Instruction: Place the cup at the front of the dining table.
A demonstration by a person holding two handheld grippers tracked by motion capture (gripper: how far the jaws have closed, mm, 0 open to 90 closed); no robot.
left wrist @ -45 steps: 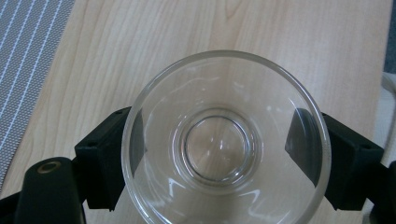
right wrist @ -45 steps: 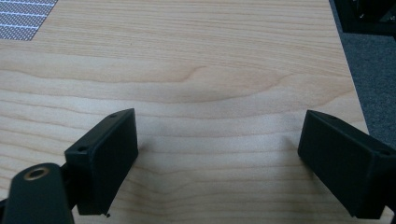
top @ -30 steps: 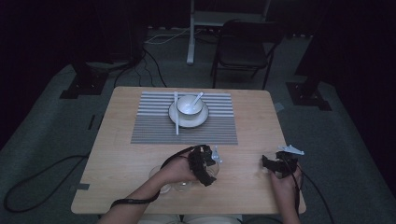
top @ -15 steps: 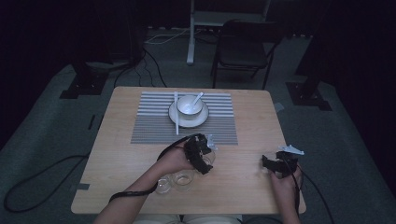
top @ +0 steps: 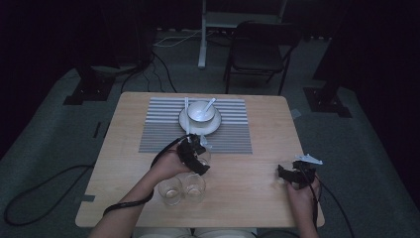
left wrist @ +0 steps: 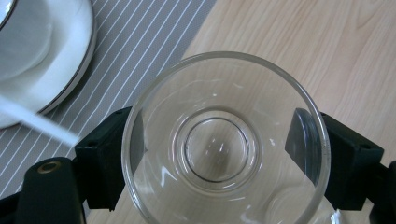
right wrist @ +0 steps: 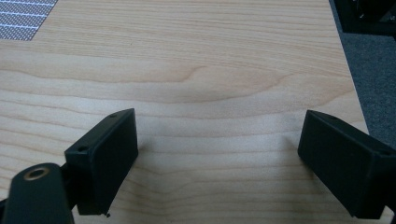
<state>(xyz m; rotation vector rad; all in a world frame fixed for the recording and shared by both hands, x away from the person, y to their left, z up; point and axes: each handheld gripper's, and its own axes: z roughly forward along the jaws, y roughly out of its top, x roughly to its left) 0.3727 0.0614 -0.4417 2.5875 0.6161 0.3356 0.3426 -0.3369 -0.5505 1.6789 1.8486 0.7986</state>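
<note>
High view: left tongs (top: 198, 157), clamped on a glass (left wrist: 223, 140), have moved from lower centre toward the placemat (top: 163, 134); right tongs (right wrist: 219, 154) gape wide.

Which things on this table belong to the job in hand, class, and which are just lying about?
In the job:
left gripper, shut on a clear glass
two more clear glasses near the table's front edge

Lying about:
striped placemat
white plate, bowl and spoon
right gripper, open over bare wooden table
</note>
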